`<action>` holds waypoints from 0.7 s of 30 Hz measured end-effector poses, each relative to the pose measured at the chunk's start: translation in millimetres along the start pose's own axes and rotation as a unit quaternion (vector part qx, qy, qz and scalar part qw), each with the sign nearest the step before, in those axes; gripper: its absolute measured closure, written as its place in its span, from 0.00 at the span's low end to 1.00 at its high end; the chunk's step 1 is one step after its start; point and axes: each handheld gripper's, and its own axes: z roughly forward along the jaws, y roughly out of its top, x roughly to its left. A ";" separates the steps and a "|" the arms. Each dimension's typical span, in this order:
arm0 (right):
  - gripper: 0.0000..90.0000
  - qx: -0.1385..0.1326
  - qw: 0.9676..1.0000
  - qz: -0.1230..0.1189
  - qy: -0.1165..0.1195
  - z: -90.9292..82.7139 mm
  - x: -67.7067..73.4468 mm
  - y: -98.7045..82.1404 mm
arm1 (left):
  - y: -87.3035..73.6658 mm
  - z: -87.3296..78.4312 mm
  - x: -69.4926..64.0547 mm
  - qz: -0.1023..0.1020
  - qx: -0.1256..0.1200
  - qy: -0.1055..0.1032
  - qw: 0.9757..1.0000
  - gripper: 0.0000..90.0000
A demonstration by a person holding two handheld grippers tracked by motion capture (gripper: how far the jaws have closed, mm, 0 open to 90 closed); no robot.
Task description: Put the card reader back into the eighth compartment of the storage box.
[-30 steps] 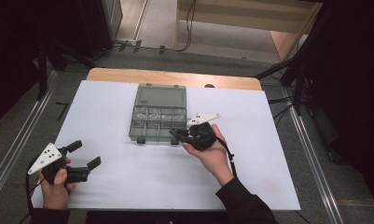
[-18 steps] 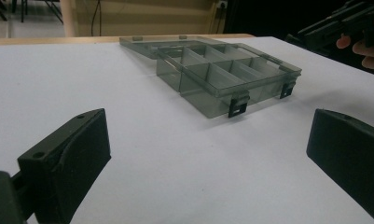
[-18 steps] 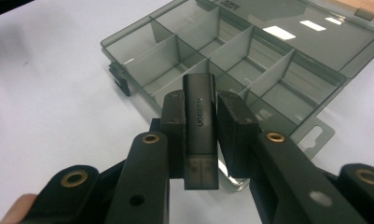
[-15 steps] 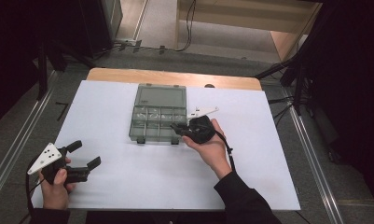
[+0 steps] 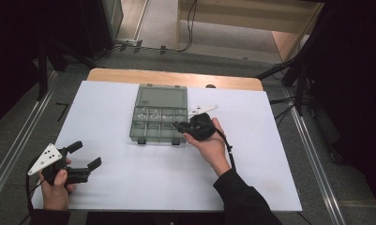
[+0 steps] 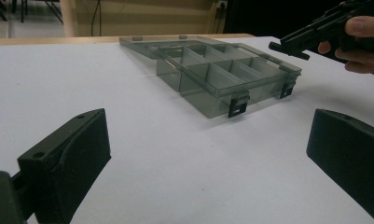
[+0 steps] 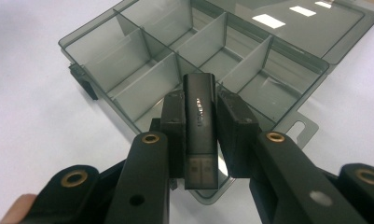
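Right tool (image 7: 201,135): gripping a black USB stick (image 7: 200,119) above the open organizer box (image 7: 128,60).
Left tool (image 5: 85,157): resting released, jaws spread, on the white worktop (image 5: 129,187), well apart from the box.

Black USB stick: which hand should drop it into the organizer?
Right. The right tongs clamp the black USB stick above the clear grey compartment box; the left tongs stand open, far off.

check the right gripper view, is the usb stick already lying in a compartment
No, the usb stick is clamped between the right gripper's jaws, held above the open box, whose compartments look empty.
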 end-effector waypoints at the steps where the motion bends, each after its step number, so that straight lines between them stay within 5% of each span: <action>1: 0.80 0.001 1.000 0.004 -0.001 0.7 -0.1 0.0 | 0.0 0.0 0.0 0.000 0.000 0.000 1.000 0.00; 12: 0.80 0.010 0.999 0.031 -0.037 10.0 -1.5 -1.2 | -0.2 0.4 -0.2 -0.001 -0.002 -0.001 1.000 0.00; 19: 0.79 0.013 0.998 0.049 -0.036 15.6 -3.2 -2.8 | -0.2 0.3 -0.1 -0.001 -0.001 0.000 1.000 0.00; 21: 0.71 0.012 0.998 0.058 -0.018 16.7 -4.9 -3.3 | -0.2 0.2 -0.2 -0.001 0.000 0.000 1.000 0.00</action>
